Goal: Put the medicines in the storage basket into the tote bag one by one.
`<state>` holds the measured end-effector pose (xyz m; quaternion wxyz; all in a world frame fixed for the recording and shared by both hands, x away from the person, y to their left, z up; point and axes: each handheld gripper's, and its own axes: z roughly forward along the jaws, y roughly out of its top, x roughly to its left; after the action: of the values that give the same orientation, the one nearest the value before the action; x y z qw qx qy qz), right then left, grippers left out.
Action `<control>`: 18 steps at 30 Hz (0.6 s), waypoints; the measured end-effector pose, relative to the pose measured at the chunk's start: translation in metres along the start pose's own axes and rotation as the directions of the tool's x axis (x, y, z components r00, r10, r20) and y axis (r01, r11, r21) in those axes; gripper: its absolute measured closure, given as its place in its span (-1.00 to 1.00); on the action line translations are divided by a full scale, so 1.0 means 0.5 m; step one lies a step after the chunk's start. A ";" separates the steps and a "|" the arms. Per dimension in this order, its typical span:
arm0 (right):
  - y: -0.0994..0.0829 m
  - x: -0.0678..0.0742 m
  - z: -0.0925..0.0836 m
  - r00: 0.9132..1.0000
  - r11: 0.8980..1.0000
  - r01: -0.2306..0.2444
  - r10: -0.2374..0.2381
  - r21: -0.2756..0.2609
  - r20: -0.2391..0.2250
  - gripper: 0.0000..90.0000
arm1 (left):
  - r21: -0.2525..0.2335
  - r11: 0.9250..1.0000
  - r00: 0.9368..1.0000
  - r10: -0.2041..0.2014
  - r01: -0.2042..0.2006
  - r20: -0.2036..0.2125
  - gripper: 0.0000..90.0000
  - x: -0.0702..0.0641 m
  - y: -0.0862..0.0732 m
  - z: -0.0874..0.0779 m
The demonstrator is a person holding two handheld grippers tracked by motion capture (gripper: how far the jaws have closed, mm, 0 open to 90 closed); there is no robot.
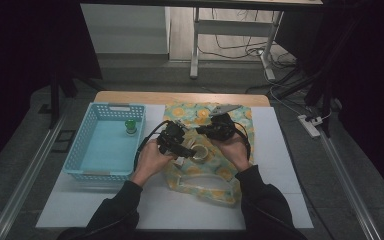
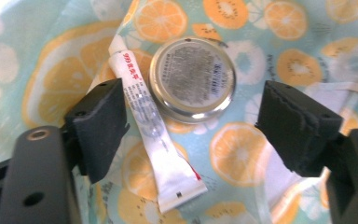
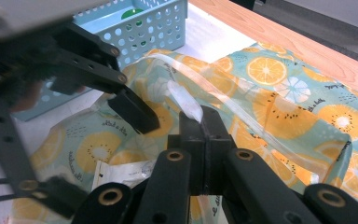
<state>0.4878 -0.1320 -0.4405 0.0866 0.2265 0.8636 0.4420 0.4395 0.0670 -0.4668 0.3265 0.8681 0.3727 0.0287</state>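
A fruit-print bag with orange slices on pale green lies on the white mat. My right gripper is shut on the bag's clear plastic rim and holds it up. My left gripper is open over the bag's inside, pads apart and touching nothing. Below it lie a white tube with red print and a round metal tin, side by side on the fabric. In the high view both grippers meet over the bag, the left gripper just left of the right gripper.
A light blue perforated basket stands left of the bag with a small green object at its far end. The wooden table edge runs behind. A white paper packet lies in the bag.
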 end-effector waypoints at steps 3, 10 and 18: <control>0.000 0.000 -0.001 1.000 1.000 0.000 0.000 0.000 0.001 0.99 | -0.009 1.000 1.000 -0.010 0.010 0.005 -0.54 0.002 -0.004 -0.011; 0.000 -0.002 -0.002 1.000 1.000 -0.002 0.002 -0.003 0.002 0.99 | -0.048 0.999 0.999 -0.012 0.015 0.046 -0.71 0.008 -0.017 -0.037; 0.000 -0.001 -0.003 1.000 1.000 -0.001 0.001 -0.003 0.001 0.99 | -0.082 0.997 0.999 -0.005 0.010 0.054 -0.87 0.030 -0.035 -0.065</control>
<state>0.4879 -0.1332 -0.4397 0.0871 0.2269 0.8628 0.4432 0.4295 0.1036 -0.4546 0.3719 0.8531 0.3655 0.0193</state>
